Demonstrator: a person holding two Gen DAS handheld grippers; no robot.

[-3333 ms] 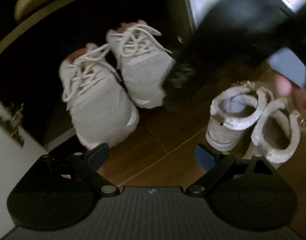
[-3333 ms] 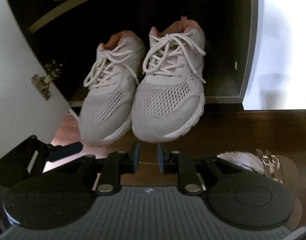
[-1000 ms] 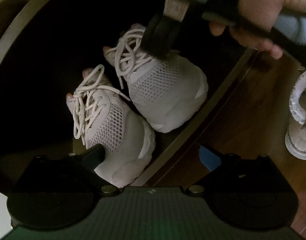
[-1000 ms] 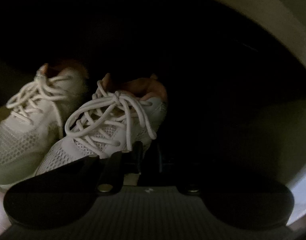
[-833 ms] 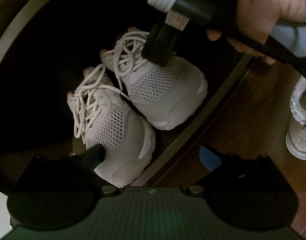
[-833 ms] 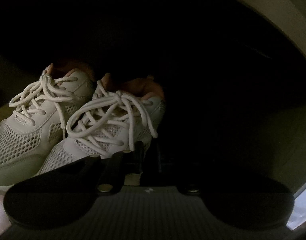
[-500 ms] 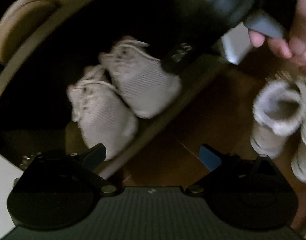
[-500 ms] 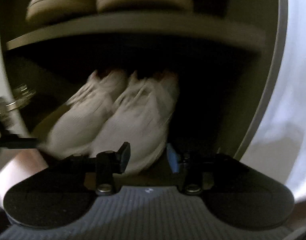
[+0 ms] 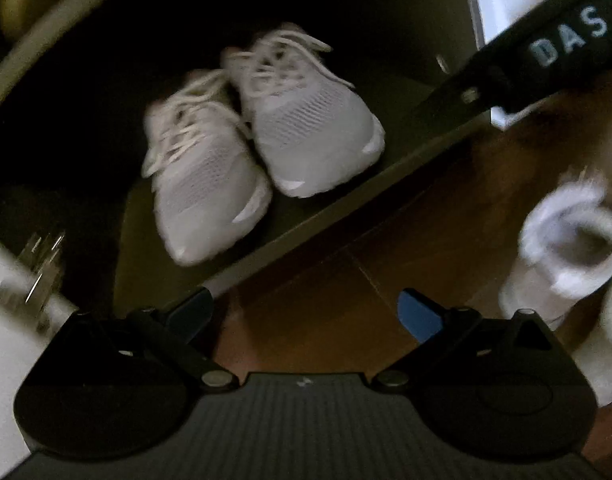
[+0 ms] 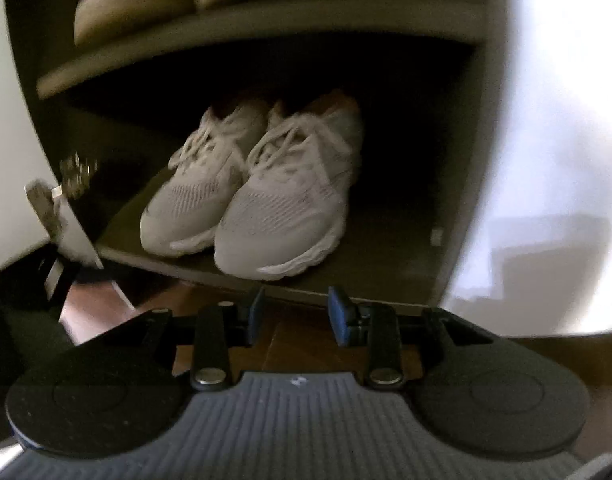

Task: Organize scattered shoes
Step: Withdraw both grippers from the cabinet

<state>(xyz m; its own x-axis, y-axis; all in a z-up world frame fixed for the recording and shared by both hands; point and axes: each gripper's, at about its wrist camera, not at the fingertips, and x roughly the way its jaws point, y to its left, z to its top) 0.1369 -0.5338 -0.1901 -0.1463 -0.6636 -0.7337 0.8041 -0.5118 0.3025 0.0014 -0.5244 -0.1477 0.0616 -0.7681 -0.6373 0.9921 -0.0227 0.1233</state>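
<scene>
Holding both the left gripper (image 9: 306, 312) and right gripper (image 10: 294, 314) open and empty, you are facing the white sneakers (image 10: 250, 196) sitting paired, toes outward, on the lower shelf (image 10: 386, 268), while fur-lined shoes (image 9: 566, 248) are lying on the floor (image 9: 346, 280) to the right.

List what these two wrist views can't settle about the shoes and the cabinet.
- Fur-lined boots: left wrist view, cut off by the right edge and motion-blurred; how many there are is unclear.
- Tan shoes on the upper shelf: right wrist view, cropped by the top edge; type unreadable.
- White sneakers: heels lost in the dark cabinet.
- Door hinge: blurred streaks in the left wrist view.
</scene>
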